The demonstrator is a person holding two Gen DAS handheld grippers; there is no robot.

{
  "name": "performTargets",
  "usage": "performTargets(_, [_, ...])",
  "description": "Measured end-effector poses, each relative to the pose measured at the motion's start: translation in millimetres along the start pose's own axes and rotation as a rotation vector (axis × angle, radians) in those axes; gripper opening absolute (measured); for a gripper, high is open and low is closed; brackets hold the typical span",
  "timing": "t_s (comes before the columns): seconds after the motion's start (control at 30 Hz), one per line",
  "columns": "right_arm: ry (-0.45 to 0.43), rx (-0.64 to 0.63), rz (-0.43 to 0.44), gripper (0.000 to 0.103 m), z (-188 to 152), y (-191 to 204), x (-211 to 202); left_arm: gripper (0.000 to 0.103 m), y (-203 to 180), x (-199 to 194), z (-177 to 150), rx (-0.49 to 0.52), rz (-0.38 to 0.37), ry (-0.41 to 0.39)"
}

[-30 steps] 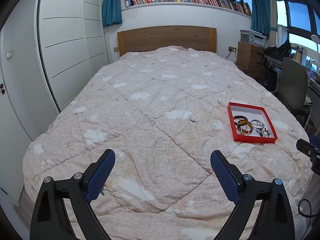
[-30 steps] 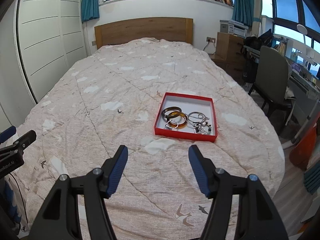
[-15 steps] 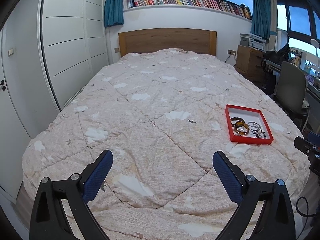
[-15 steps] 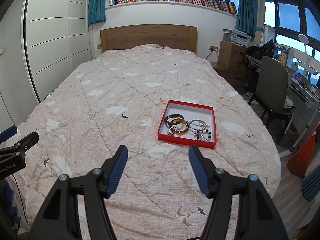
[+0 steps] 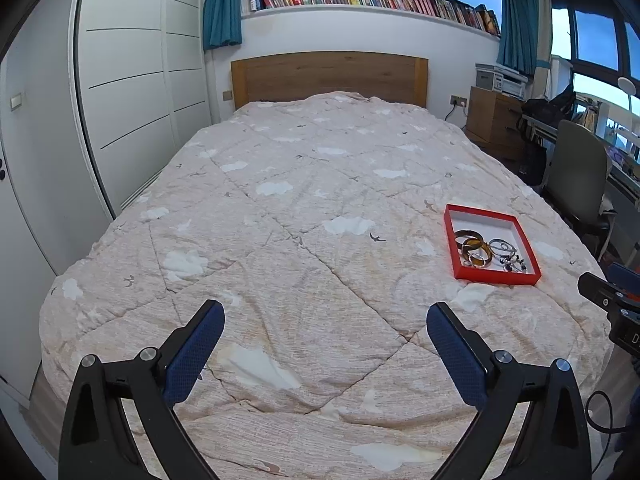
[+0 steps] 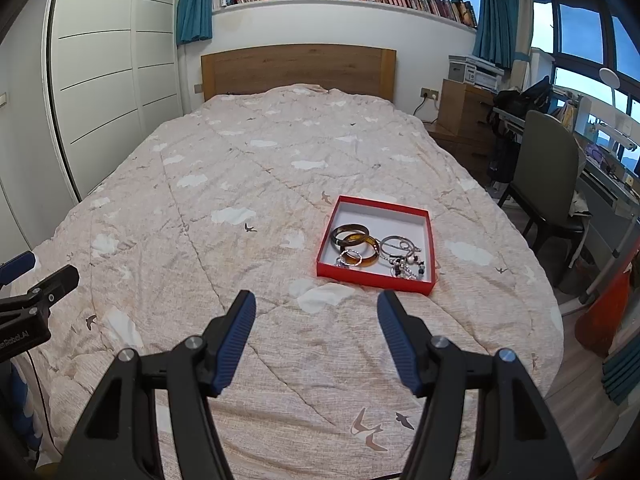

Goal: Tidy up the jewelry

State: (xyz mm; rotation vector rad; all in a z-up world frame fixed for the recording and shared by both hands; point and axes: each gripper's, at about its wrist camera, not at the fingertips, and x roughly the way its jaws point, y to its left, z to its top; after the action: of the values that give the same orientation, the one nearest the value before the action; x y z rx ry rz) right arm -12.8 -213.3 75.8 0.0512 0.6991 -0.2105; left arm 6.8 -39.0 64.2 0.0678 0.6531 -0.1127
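Note:
A red tray (image 6: 428, 236) with a white floor lies on the bed's right side; it also shows in the left wrist view (image 5: 450, 236). In it lie dark and amber bangles (image 6: 354, 240), silver rings and beaded pieces (image 6: 404, 258). The bangles (image 5: 474, 246) also show in the left wrist view. My right gripper (image 6: 316, 312) is open and empty, held above the quilt just short of the tray. My left gripper (image 5: 324, 324) is open and empty over the near middle of the bed, well left of the tray.
The bed's quilt (image 5: 300, 200) is beige with white clouds. A wooden headboard (image 5: 328, 76) stands at the far end. White wardrobe doors (image 5: 128, 92) line the left. A grey chair (image 6: 548, 168) and a desk stand to the right.
Both grippers have drawn back and risen from the bed, so the tray looks smaller and farther. Both stay open and empty.

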Motion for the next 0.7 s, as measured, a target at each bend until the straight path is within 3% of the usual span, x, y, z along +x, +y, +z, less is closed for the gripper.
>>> performTargets(0.7, [0.04, 0.009, 0.012, 0.062, -3, -6, 18, 0.1, -4, 10, 1, 0.003, -0.002, 0.03])
